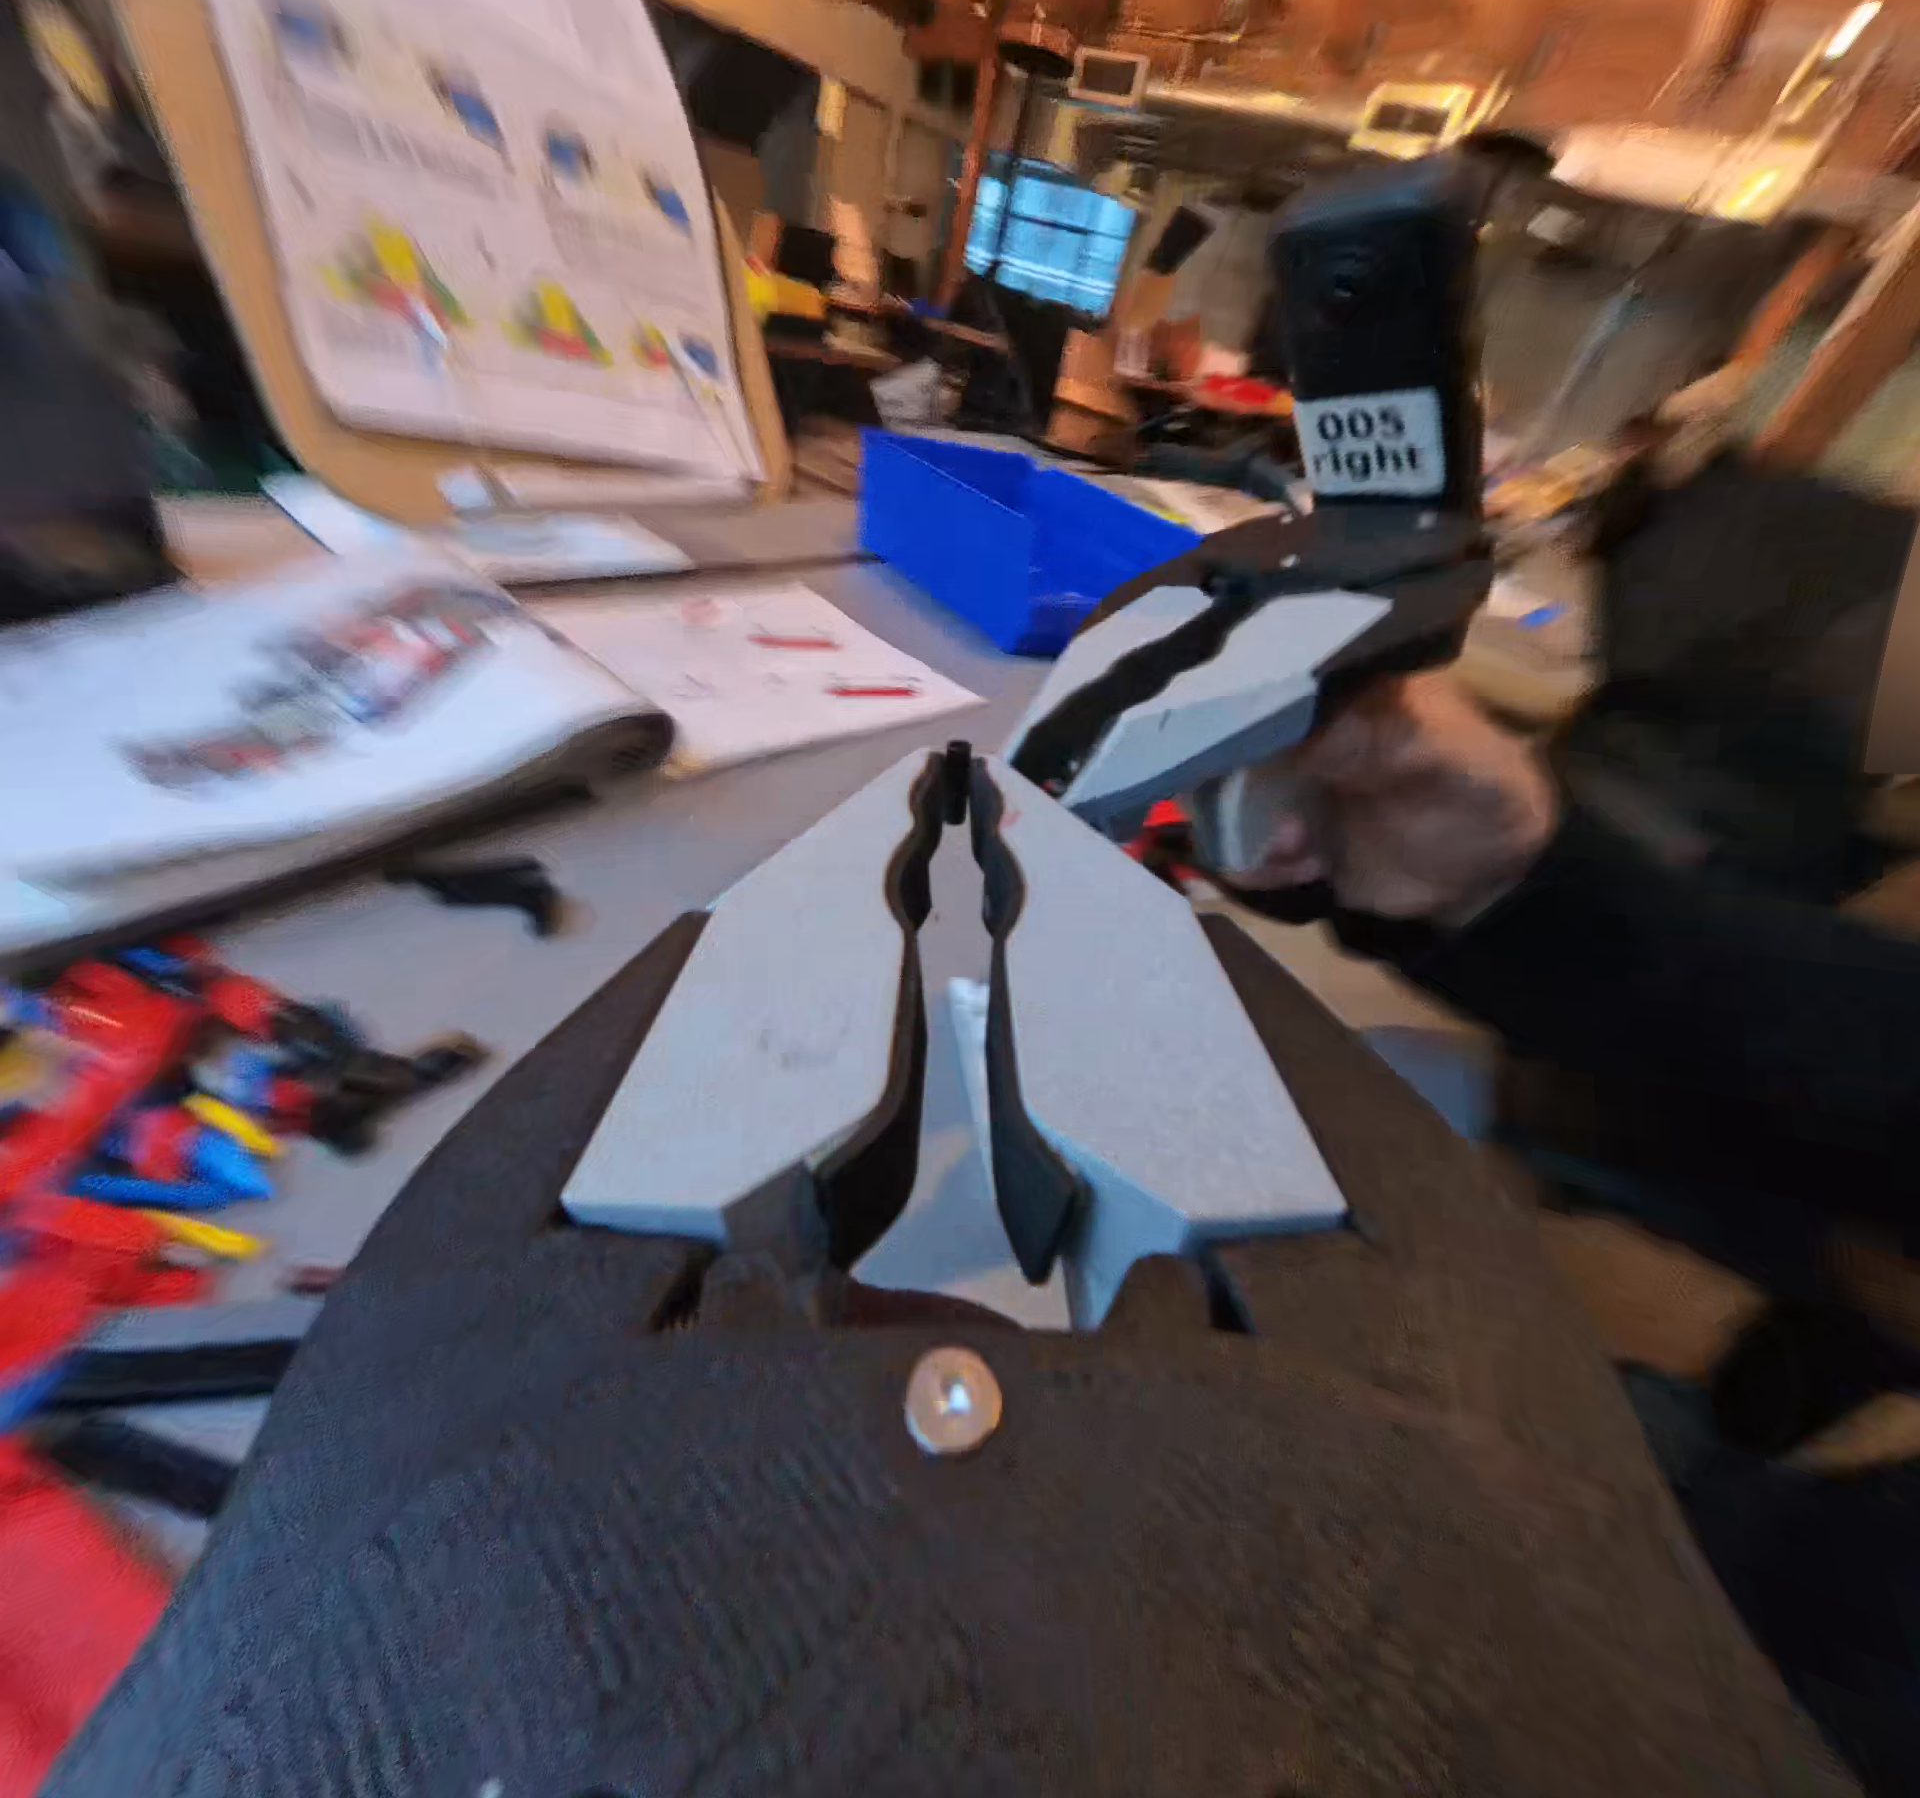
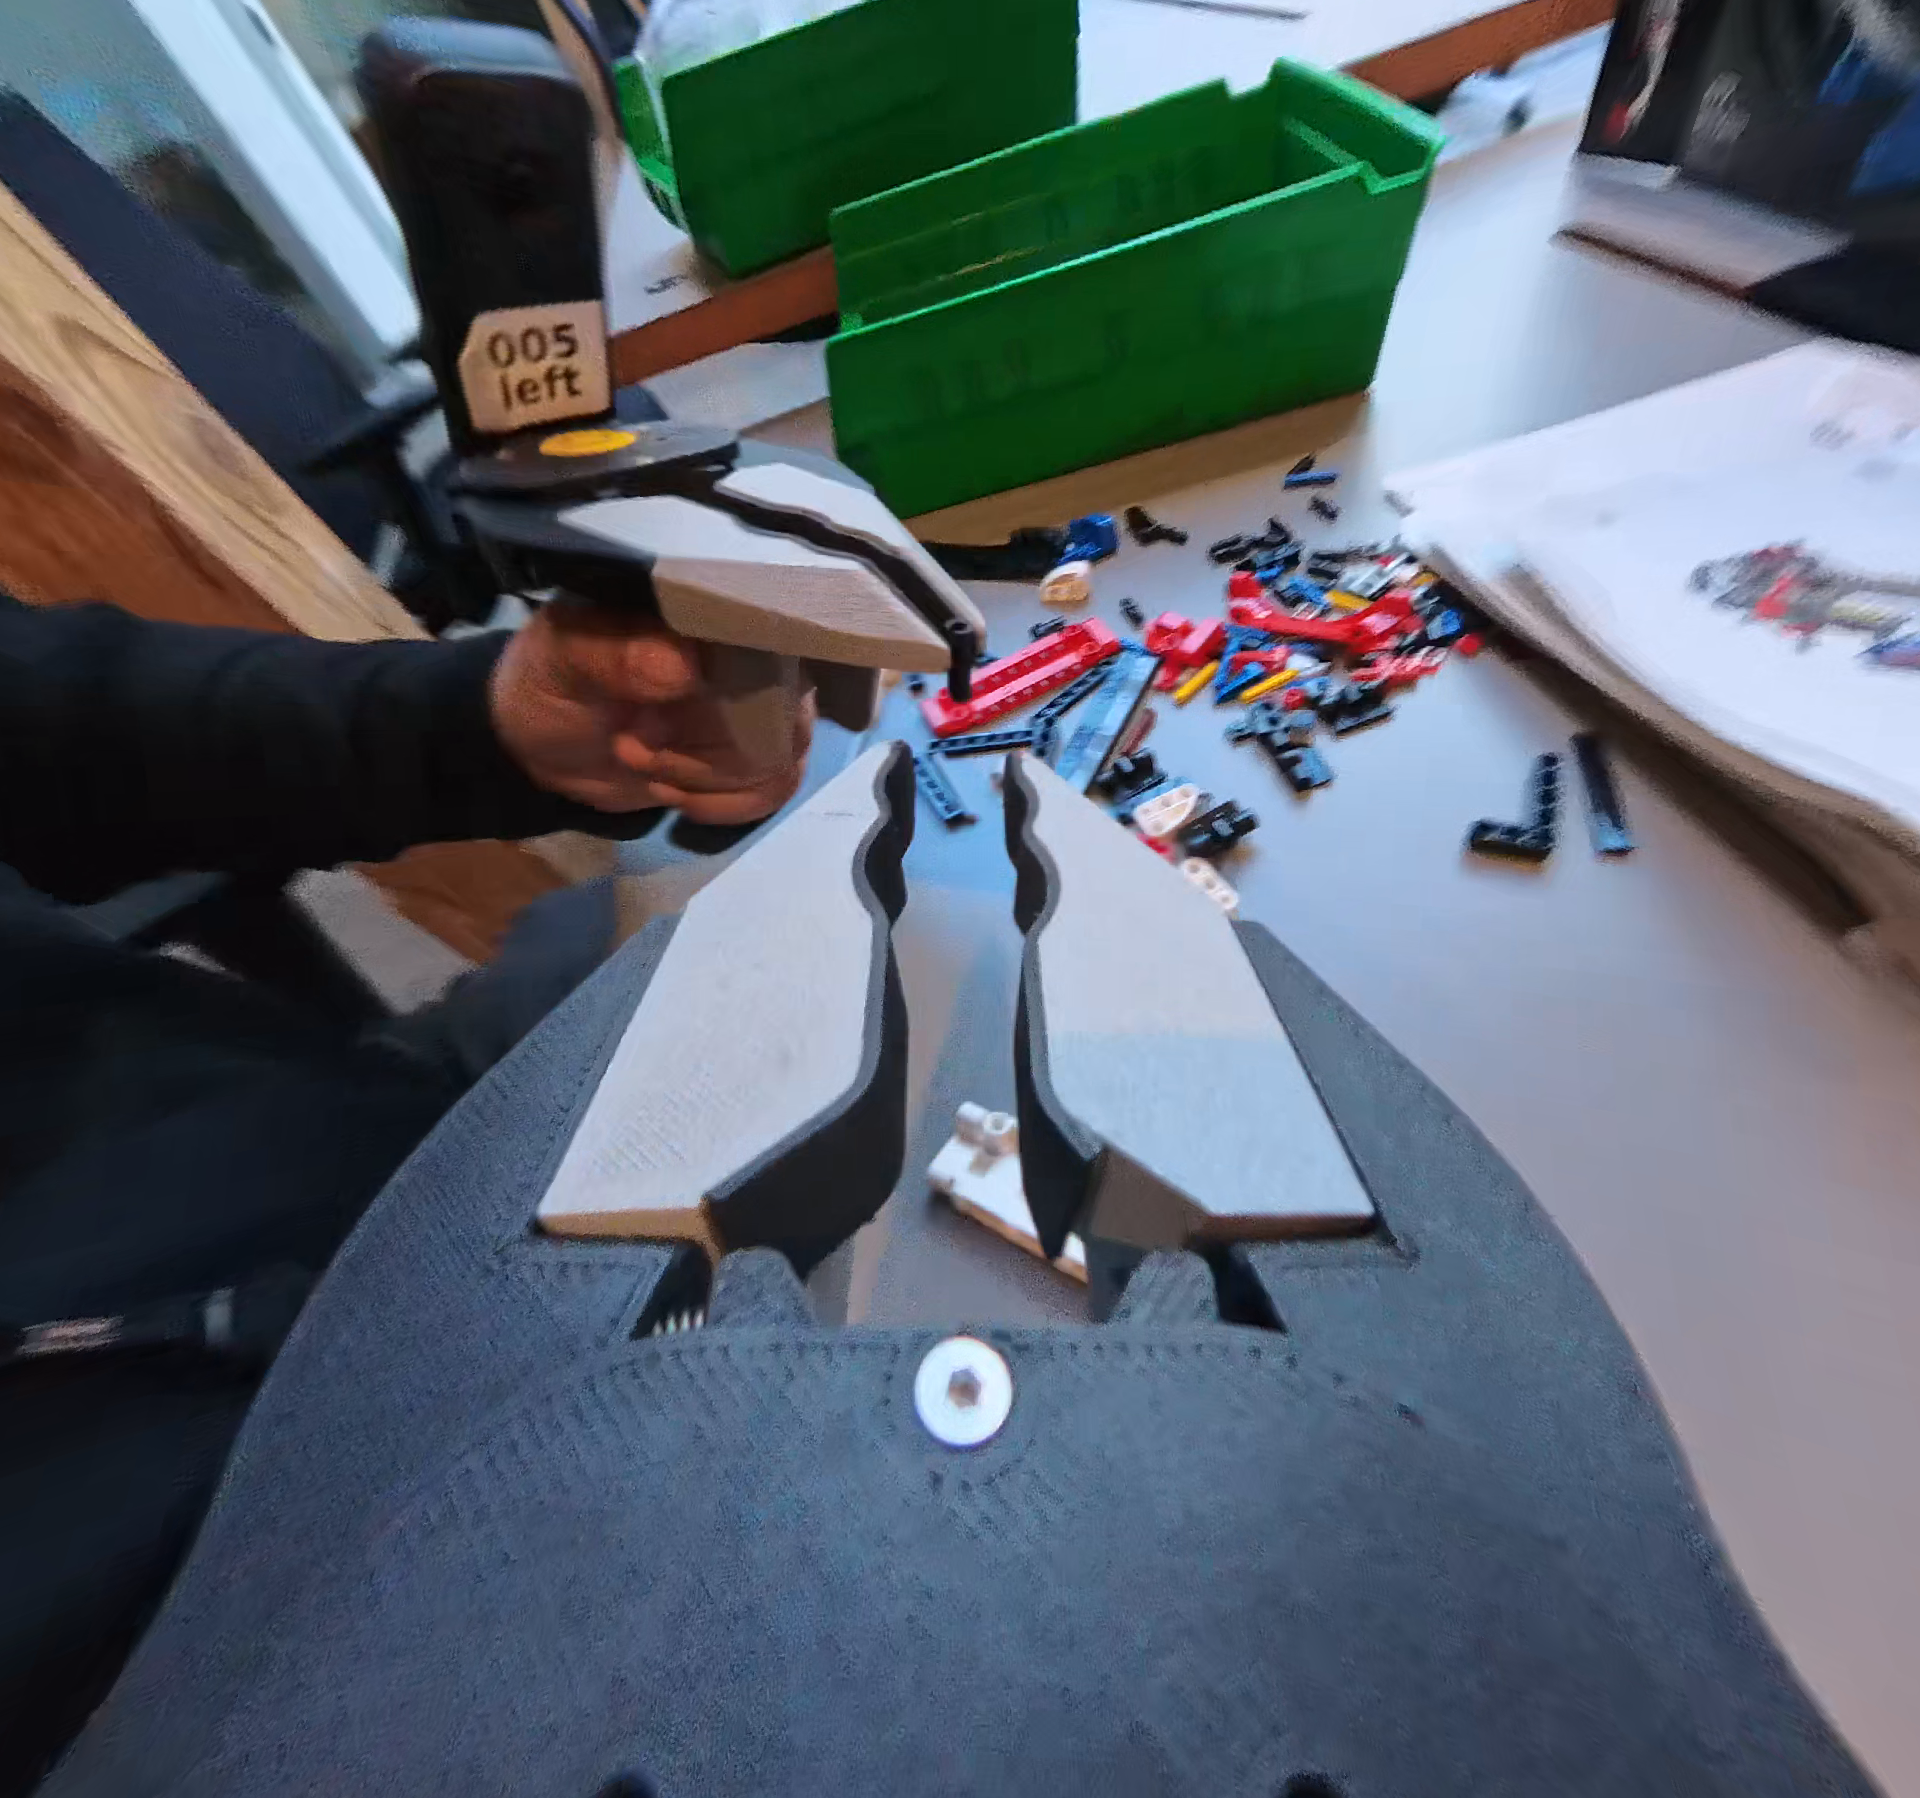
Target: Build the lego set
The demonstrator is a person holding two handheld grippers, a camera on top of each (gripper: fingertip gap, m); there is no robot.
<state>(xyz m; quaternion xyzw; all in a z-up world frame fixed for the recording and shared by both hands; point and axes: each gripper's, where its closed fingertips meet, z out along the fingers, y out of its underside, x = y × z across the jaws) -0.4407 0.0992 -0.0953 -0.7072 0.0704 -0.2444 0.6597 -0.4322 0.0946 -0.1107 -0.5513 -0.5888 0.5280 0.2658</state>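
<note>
Grey tabletop (image 2: 1455,1073): loose red, blue and black lego pieces (image 2: 1278,647) scattered. Your left gripper (image 1: 956,787) clamps a small black plastic pin (image 1: 956,780) above them; your right gripper (image 2: 958,782) stands parted, empty.

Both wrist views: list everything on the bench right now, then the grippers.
black pin: one, black, pinched upright at the left gripper's fingertips
loose lego pieces: many, red, blue, black, yellow, white, scattered mid-table
white piece: one, on the table under the right gripper
green bins: two, behind the pile
blue bin: one, far side of the table
instruction booklet: one, open, beside the pile
instruction sheet: one, propped upright
table: one, grey
left hand-held gripper: shut on the pin
right hand-held gripper: open, empty
</note>
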